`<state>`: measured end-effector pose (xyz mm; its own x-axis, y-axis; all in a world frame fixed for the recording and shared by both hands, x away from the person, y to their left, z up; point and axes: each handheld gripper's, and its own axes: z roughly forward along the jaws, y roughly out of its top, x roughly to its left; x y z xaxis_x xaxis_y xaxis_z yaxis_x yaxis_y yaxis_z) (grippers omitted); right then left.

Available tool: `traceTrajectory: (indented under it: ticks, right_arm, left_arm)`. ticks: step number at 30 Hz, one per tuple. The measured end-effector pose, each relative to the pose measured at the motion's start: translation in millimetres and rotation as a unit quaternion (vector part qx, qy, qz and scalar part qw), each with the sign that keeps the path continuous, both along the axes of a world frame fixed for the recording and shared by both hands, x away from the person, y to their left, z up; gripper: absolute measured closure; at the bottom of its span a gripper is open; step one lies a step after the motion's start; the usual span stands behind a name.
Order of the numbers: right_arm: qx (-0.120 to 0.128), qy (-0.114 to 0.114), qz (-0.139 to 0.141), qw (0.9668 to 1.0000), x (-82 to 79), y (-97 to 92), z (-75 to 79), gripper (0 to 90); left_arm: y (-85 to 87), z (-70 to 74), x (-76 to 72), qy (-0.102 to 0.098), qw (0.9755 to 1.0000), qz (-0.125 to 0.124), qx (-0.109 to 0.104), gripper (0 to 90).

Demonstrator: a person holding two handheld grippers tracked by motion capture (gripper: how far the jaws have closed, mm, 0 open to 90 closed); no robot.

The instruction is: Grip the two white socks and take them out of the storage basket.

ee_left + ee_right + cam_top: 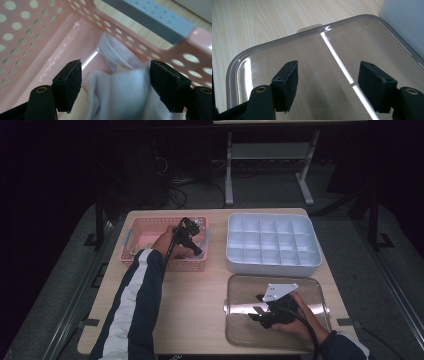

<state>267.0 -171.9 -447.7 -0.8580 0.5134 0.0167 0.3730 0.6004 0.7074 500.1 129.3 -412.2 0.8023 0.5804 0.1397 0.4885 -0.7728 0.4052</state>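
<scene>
Reaching into pink basket (145,236), left hand-held gripper (116,82) spread wide over white cloth (125,97); right hand-held gripper (328,82) spread, empty, above clear lid (317,57).

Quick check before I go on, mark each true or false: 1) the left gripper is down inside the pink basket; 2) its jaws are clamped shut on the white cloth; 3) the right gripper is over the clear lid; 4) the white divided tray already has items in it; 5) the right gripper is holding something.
1) True. The left gripper is inside the pink basket.
2) False. Its jaws stand open, with the white cloth lying between them, not yet pinched.
3) True. The right gripper hovers over the clear lid.
4) False. The white divided tray shows empty compartments.
5) False. Its jaws are open with nothing between them.
</scene>
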Motion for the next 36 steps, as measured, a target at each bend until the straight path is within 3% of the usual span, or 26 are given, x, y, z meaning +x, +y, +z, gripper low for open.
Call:
traceTrajectory:
  ticks: [3, 9, 12, 15, 17, 22, 25, 29, 32, 34, 36]
  right_arm:
    - [0.0, 0.002, -0.006, 1.0, 1.0, -1.1, -0.8, 32.2]
    - [-0.004, 0.003, -0.006, 1.0, 1.6, -1.6, -1.8, 32.2]
    - [-0.006, 0.003, -0.006, 1.0, 1.5, -2.0, -2.0, 32.3]
    - [-0.003, 0.002, -0.009, 1.0, 1.0, -2.5, -1.8, 32.4]
    - [-0.002, 0.001, -0.009, 1.0, 0.6, -3.1, -1.2, 32.5]
    - [-0.002, 0.001, -0.009, 1.0, 0.2, -4.0, -0.7, 32.6]
    - [-0.001, 0.0, -0.007, 1.0, 0.1, -4.0, -0.4, 32.5]
    - [-0.002, 0.003, -0.006, 1.0, 0.8, -2.8, -0.4, 32.6]
    - [-0.001, 0.0, -0.001, 1.0, 1.2, -0.6, -1.0, 32.4]
    - [-0.002, 0.0, 0.0, 1.0, 1.2, -0.2, -1.2, 32.3]
    - [-0.002, 0.001, 0.0, 1.0, 1.5, 0.1, -1.5, 32.4]
  left_arm:
    - [-3.2, -2.8, 7.4, 0.008, 0.9998, 0.0, 0.016, 27.7]
    - [-5.7, -14.1, 14.2, 0.022, 0.999, 0.012, 0.036, 42.6]
    - [-6.1, -15.9, 14.2, 0.022, 0.9992, 0.012, 0.032, 55.1]
    - [-5.2, -12.1, 12.5, 0.009, 0.9988, 0.0, 0.047, 70.5]
    - [-3.9, -7.5, 9.8, -0.003, 0.9992, -0.002, 0.039, 79.5]
    - [2.8, 12.2, 1.2, -0.035, 0.9994, -0.002, -0.002, 82.3]
    - [7.1, 21.9, -2.5, -0.043, 0.9989, -0.004, -0.015, 83.0]
    - [12.1, 26.8, -4.1, -0.061, 0.9975, 0.009, -0.033, 83.3]
    - [14.4, 32.0, -6.1, -0.077, 0.9951, 0.017, -0.06, 83.4]
    - [16.0, 35.5, -6.4, -0.076, 0.9947, 0.021, -0.065, 83.4]
    - [16.8, 34.9, -5.9, -0.067, 0.9959, 0.018, -0.058, 82.9]
